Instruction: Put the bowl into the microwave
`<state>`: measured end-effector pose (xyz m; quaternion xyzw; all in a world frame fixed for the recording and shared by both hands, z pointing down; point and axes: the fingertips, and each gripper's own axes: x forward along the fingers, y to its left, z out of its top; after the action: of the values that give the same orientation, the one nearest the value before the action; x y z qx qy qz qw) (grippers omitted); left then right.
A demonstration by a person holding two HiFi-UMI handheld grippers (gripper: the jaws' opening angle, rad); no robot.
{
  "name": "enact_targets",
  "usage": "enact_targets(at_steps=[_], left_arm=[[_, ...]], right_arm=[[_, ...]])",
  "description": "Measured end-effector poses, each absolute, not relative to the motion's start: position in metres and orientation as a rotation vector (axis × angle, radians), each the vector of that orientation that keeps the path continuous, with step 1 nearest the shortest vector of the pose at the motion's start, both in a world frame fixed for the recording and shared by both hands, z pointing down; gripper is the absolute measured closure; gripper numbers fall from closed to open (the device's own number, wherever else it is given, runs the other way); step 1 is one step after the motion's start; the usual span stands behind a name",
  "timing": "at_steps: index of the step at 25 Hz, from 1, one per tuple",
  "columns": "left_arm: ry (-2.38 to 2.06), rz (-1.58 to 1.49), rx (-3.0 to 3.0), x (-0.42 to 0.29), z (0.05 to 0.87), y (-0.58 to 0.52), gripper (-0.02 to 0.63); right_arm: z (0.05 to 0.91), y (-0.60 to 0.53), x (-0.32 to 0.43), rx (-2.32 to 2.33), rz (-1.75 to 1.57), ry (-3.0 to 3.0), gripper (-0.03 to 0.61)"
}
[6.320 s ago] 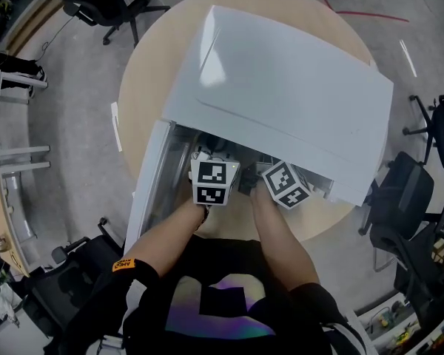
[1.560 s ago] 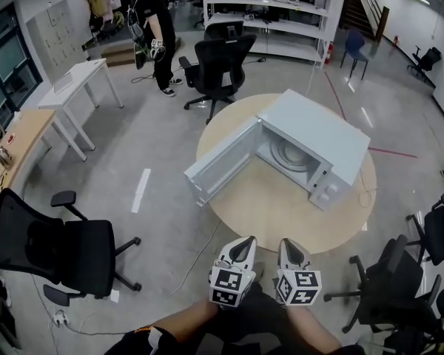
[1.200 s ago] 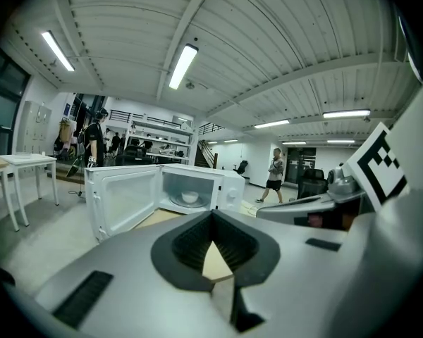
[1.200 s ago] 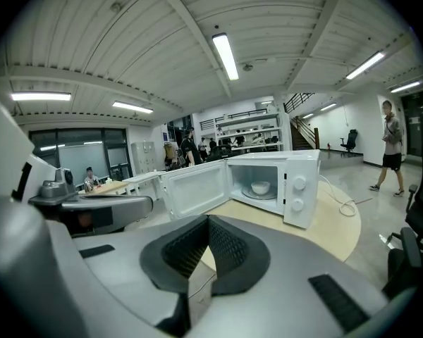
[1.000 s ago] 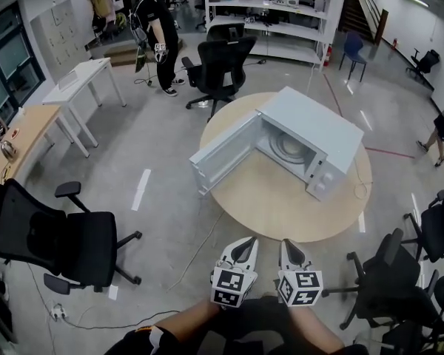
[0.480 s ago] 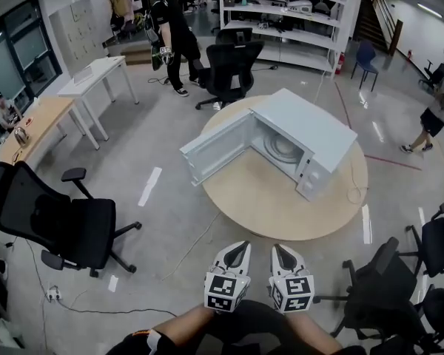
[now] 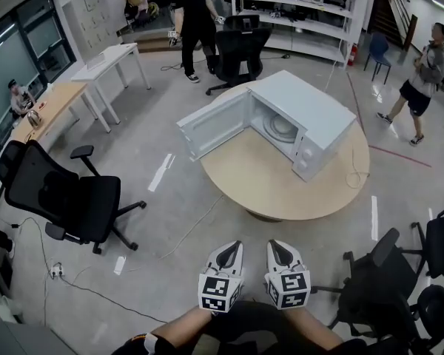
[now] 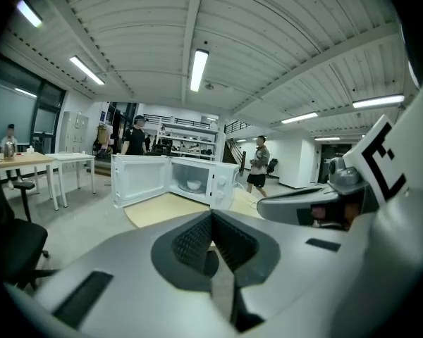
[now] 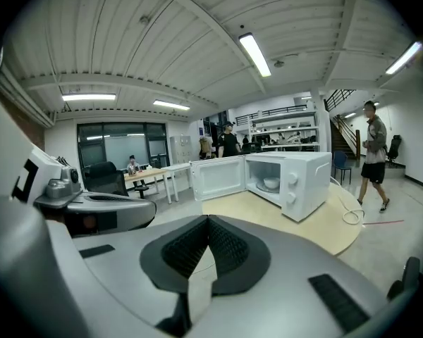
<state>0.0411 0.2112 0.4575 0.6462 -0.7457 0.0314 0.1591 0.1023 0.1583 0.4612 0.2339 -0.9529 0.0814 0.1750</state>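
Note:
The white microwave [image 7: 303, 117] stands on the round wooden table [image 7: 281, 187], its door [image 7: 211, 126] swung open to the left. A white bowl [image 7: 283, 126] sits inside on the turntable; it also shows in the left gripper view [image 8: 193, 185] and the right gripper view [image 9: 271, 183]. Both grippers are far from the table, held side by side close to my body. The left gripper [image 7: 233, 247] is shut with nothing in it, jaws meeting at a point [image 8: 212, 214]. The right gripper [image 7: 272, 245] is likewise shut and empty [image 9: 208, 218].
A black office chair [image 7: 74, 198] stands at the left, more chairs [image 7: 388, 272] at the right. A cable [image 7: 353, 176] lies on the table's right edge. One person [image 7: 196, 6] stands beyond the table, another [image 7: 422, 72] walks at the right. Desks [image 7: 103, 61] line the left.
The view has shifted around the table, so the microwave opening faces me more. The person at the right has walked closer. Both grippers stay shut and together near my body.

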Motion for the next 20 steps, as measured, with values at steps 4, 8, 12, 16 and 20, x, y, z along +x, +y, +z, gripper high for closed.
enact_targets(at_steps=[4, 8, 12, 16, 20], left_arm=[[-2.149, 0.082, 1.830, 0.065, 0.465, 0.221, 0.568], [-2.168, 0.057, 1.833, 0.081, 0.461, 0.224, 0.568], [-2.171, 0.047, 1.821, 0.090, 0.462, 0.227, 0.568], [-2.173, 0.056, 1.811, 0.095, 0.465, 0.228, 0.568], [-2.178, 0.066, 1.810, 0.099, 0.466, 0.229, 0.568]], right_arm=[[0.468, 0.167, 0.126, 0.637, 0.218, -2.701, 0.561], [0.467, 0.171, 0.142, 0.625, 0.198, -2.708, 0.561], [0.469, 0.176, 0.155, 0.616, 0.198, -2.711, 0.561], [0.472, 0.179, 0.160, 0.602, 0.205, -2.717, 0.561], [0.474, 0.182, 0.161, 0.578, 0.219, -2.722, 0.561]])
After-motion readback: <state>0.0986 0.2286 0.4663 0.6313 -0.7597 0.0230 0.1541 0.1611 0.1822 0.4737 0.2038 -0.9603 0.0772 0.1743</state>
